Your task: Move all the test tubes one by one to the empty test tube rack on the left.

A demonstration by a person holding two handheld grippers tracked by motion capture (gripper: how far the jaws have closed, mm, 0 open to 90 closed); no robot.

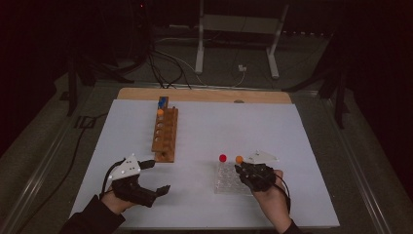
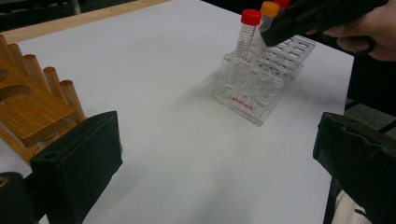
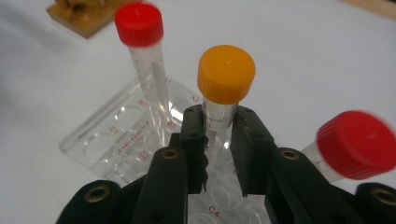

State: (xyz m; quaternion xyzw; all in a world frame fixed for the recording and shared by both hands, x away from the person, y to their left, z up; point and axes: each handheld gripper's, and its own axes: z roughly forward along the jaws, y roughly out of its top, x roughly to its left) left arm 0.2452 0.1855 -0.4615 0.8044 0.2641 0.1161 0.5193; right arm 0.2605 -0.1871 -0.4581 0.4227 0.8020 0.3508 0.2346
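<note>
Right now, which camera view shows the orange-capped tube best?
The right gripper view: the orange-capped tube stands close and sharp, clamped between the right gripper jaws. The high view gives just a small orange dot; the left gripper view shows its cap behind that gripper.

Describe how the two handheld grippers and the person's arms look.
Both grippers are black. The left gripper carries a grey three-cornered plate on top, and so does the right gripper. Black cables trail from each. In the right gripper view, one jaw has a toothed inner edge and brass-coloured rings sit in the body. The person's sleeves are dark.
</note>
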